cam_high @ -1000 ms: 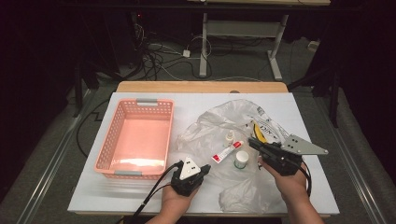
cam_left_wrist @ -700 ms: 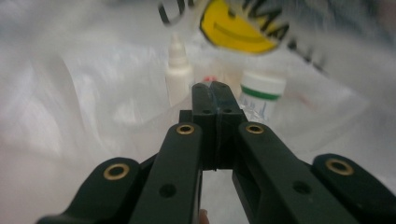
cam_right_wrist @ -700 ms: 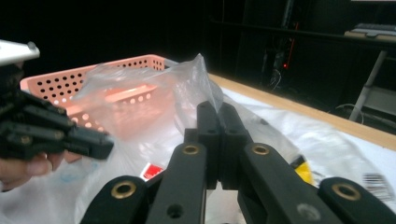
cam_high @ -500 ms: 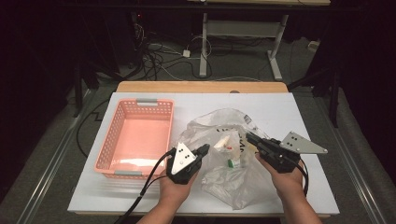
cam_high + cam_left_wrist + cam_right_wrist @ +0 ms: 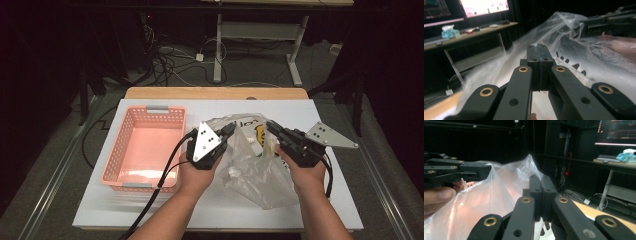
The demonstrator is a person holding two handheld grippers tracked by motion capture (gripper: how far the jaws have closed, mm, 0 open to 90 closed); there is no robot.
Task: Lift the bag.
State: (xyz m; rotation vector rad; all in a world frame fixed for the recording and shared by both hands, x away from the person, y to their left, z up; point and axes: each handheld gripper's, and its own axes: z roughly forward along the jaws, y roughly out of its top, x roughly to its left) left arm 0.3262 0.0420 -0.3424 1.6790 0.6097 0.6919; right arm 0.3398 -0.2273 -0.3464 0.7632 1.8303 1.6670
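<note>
A clear plastic bag point(image 5: 250, 170) hangs above the white tabletop point(image 5: 125, 210), stretched between my two grippers. Small white packets and a yellow-and-black label point(image 5: 259, 132) show through the film. My left gripper point(image 5: 231, 129) is shut on the bag's left rim, and in the left gripper view its jaws point(image 5: 539, 52) are pressed together with film point(image 5: 564, 27) spreading beyond them. My right gripper point(image 5: 270, 125) is shut on the right rim; in the right gripper view its closed jaws point(image 5: 540, 181) sit at the bag's peak point(image 5: 524, 167), facing the left gripper point(image 5: 456, 173).
A pink mesh basket point(image 5: 114, 155) with nothing in it stands on the left of the tabletop. A wooden table edge point(image 5: 215, 93) runs along the back. Cables point(image 5: 170, 60) and desk legs point(image 5: 218, 50) lie on the floor beyond.
Both hands have risen, the left more, and drawn the bag up off the table. The bag was lying flat and spread out; it now hangs open between the grippers with its contents inside.
</note>
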